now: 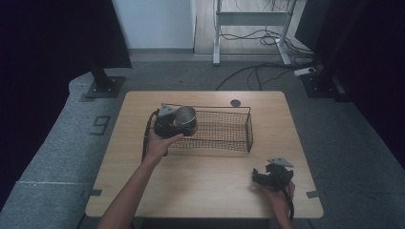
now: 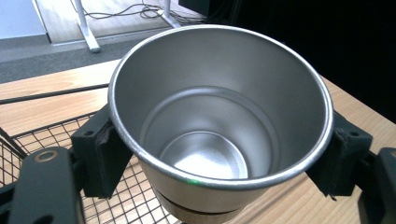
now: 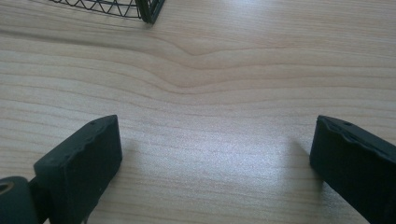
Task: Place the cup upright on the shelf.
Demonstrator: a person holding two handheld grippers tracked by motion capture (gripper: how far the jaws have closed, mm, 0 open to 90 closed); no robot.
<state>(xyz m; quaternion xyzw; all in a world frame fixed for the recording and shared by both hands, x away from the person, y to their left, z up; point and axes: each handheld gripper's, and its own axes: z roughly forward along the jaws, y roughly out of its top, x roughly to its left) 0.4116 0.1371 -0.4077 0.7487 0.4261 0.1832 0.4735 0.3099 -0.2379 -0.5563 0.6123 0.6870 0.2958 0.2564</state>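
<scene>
— At the left end of the wire basket [image 1: 229, 129], what is being held?

— One metal cup [image 1: 185, 116], upright, mouth open to the ceiling. The left gripper [image 1: 173, 123] has its two jaws clamped on the cup's sides just under the rim. In the left gripper view the cup [image 2: 219, 116] is bare inside, shiny steel down to a round bottom, with a black pad pressed against it on either side.

— Is the cup inside the basket or outside?

— It sits at the basket's left end, over the mesh; the left gripper view shows mesh [image 2: 42, 140] under and beside the cup's foot. Whether the foot touches the mesh I cannot tell.

— How many baskets?

— One, black, long and low, lying across the far half of the table [image 1: 200, 191]. Apart from the cup, I see nothing in it.

— And the other hand?

— The right gripper [image 1: 260, 177] rests low at the near right part of the table, well apart from the basket, held by the person's right hand [image 1: 279, 195]. Its two jaws stand wide apart with bare wood between them; one corner of the basket [image 3: 149, 11] shows at the top of the right gripper view.

— So the count?

— One cup, one basket, two grippers, two hands, the left hand [image 1: 160, 145] behind its gripper. One small dark round disc [image 1: 235, 102] sits in the table's far edge. Beyond the table, grey floor, loose cables [image 1: 267, 71] and the legs of a white frame [image 1: 217, 33].
</scene>
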